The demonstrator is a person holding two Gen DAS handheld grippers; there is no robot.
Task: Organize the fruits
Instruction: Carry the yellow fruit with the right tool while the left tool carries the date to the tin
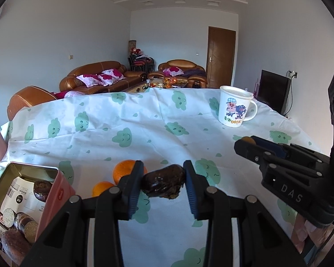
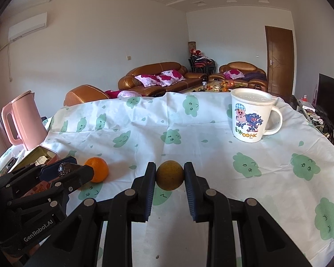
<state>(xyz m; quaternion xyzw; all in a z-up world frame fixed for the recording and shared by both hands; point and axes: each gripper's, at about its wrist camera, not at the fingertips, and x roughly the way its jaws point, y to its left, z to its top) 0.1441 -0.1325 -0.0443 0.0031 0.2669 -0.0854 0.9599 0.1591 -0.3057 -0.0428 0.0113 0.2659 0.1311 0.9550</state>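
Observation:
In the left wrist view my left gripper (image 1: 163,173) is shut on a glossy dark brown oblong lump (image 1: 162,184), held just above the cloth. Behind its left finger lie two oranges (image 1: 125,169), (image 1: 101,188). My right gripper (image 2: 169,170) is shut on a round yellow-brown fruit (image 2: 169,175) low over the table. In the right wrist view one orange (image 2: 97,169) lies to the left, and the left gripper (image 2: 78,166) comes in beside it with the shiny lump (image 2: 65,168). The right gripper (image 1: 248,141) shows at the right of the left wrist view.
An open pink tin (image 1: 55,191) with dark round cakes stands at the near left. A pink kettle (image 2: 22,122) stands behind it. A lidded white cartoon mug (image 2: 251,118) is at the far right. A cloud-print cloth (image 2: 167,122) covers the table; sofas lie beyond.

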